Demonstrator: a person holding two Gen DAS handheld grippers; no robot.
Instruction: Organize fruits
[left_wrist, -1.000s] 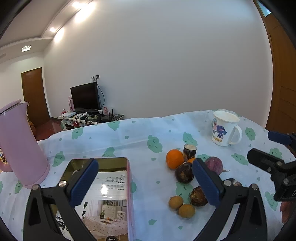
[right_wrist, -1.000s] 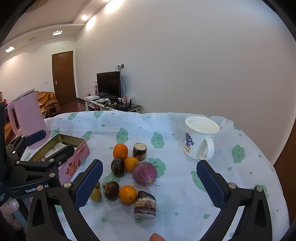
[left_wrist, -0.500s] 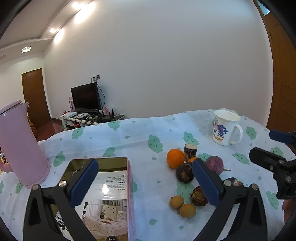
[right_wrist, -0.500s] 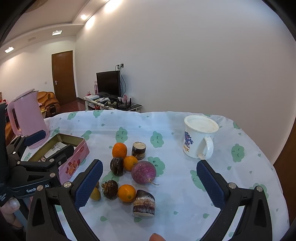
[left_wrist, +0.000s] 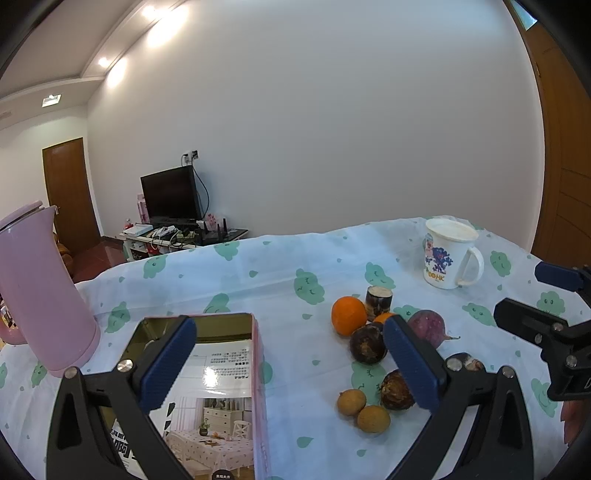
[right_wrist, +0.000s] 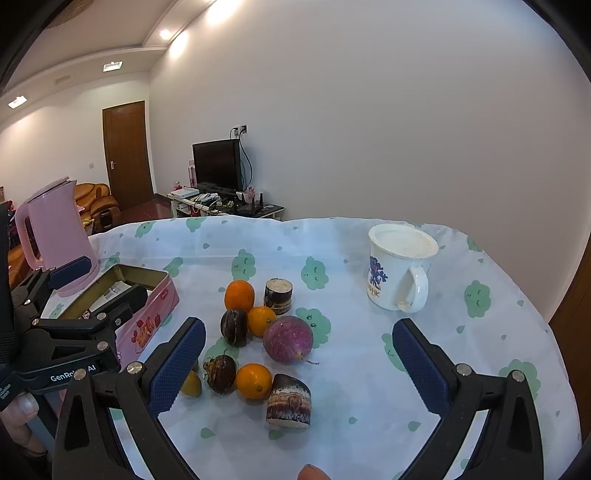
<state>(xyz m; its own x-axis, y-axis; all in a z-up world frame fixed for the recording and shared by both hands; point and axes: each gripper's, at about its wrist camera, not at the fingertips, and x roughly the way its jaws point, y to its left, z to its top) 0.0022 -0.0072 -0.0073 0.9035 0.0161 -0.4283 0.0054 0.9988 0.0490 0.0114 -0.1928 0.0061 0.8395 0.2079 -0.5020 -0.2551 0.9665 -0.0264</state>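
Observation:
A cluster of fruit lies mid-table: an orange (right_wrist: 239, 294), a small orange (right_wrist: 260, 320), a dark passion fruit (right_wrist: 234, 327), a purple round fruit (right_wrist: 288, 339), another orange (right_wrist: 253, 380), two sugarcane pieces (right_wrist: 279, 292) (right_wrist: 289, 400), a brown chestnut-like fruit (right_wrist: 220, 373) and two longans (left_wrist: 351, 401). An open pink tin box (right_wrist: 147, 314) sits to the left. My left gripper (left_wrist: 291, 365) is open and empty above the box (left_wrist: 207, 369). My right gripper (right_wrist: 299, 369) is open and empty, hovering in front of the fruit.
A pink kettle (right_wrist: 55, 240) stands at the table's left. A white printed mug (right_wrist: 400, 269) stands at the back right. The table wears a white cloth with green cloud prints (right_wrist: 369, 369). The table's edge runs near the right.
Both grippers have drifted slightly back; the fruit sits a touch higher in the right wrist view. Nothing was grasped or moved.

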